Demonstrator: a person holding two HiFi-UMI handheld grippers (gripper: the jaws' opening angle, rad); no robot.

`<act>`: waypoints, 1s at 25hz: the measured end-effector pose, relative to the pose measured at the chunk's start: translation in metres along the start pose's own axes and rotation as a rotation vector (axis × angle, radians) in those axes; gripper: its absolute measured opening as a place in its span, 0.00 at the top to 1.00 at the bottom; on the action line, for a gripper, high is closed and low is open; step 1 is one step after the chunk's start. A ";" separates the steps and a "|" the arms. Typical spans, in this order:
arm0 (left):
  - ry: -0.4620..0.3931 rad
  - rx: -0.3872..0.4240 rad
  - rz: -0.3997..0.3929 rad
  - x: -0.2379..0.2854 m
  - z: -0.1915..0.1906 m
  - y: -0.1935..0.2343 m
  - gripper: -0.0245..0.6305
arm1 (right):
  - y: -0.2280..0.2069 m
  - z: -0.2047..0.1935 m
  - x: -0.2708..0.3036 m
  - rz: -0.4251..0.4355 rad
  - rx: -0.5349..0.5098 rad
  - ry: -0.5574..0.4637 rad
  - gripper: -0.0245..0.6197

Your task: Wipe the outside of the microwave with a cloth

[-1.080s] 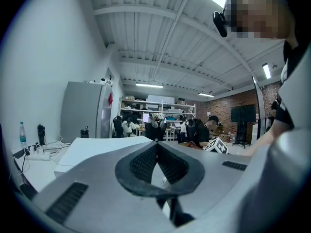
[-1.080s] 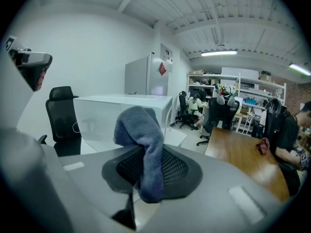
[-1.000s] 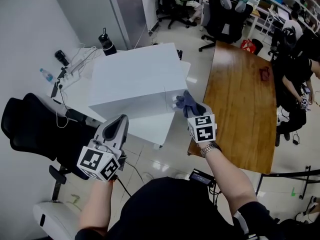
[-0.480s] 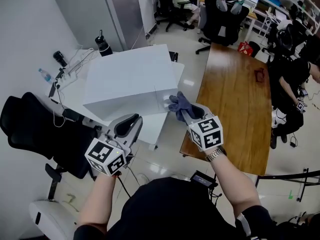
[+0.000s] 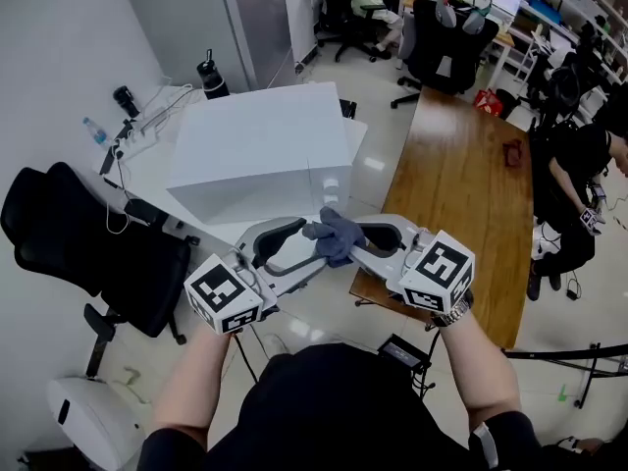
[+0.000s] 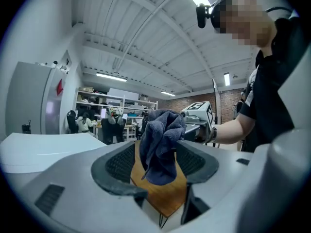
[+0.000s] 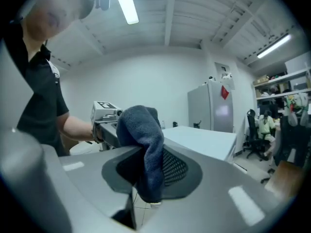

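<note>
The microwave [image 5: 260, 150] is a plain white box on a white desk, beyond both grippers; it also shows in the left gripper view [image 6: 43, 147] and the right gripper view [image 7: 204, 140]. A dark blue-grey cloth [image 5: 334, 238] is bunched between the two grippers, which face each other tip to tip. My right gripper [image 5: 355, 243] is shut on the cloth [image 7: 143, 140], which droops over its jaws [image 7: 146, 166]. My left gripper [image 5: 312, 245] has just been opening its jaws. They now stand wide with the cloth [image 6: 160, 144] hanging between them, pads apart from it [image 6: 155, 157].
A long wooden table [image 5: 471, 184] runs along the right. To the left stands a black office chair [image 5: 78, 243]. The white desk [image 5: 147, 160] carries cables and bottles. A grey cabinet [image 5: 216, 18] stands behind. People sit at the back and far right.
Both grippers swung inward and now meet in front of the microwave. The right one carried the cloth left and turned. The left one's shut jaws opened around the cloth.
</note>
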State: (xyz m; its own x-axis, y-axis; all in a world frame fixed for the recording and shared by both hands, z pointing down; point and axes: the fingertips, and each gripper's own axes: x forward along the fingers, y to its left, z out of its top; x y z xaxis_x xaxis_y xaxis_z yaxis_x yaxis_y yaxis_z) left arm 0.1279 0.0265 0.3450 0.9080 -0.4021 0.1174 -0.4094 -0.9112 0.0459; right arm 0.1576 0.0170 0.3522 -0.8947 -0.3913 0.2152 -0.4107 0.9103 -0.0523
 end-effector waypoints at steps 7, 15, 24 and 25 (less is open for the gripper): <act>-0.001 0.010 -0.155 -0.006 0.005 -0.043 0.60 | 0.046 0.006 -0.007 0.250 -0.043 0.025 0.83; -0.003 0.006 -0.214 -0.018 0.008 -0.064 0.83 | 0.068 0.004 -0.009 0.421 0.023 0.046 0.82; -0.019 0.013 -0.070 -0.027 0.005 -0.041 0.85 | 0.060 0.002 -0.002 0.359 0.007 0.029 0.66; -0.020 0.016 -0.042 -0.030 0.005 -0.036 0.85 | 0.058 0.001 -0.001 0.345 0.002 0.029 0.66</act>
State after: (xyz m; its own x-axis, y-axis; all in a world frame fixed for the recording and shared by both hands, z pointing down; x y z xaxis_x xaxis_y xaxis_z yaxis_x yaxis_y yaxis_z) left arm 0.1155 0.0708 0.3353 0.9261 -0.3649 0.0954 -0.3694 -0.9286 0.0342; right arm 0.1343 0.0699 0.3475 -0.9755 -0.0566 0.2126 -0.0853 0.9880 -0.1287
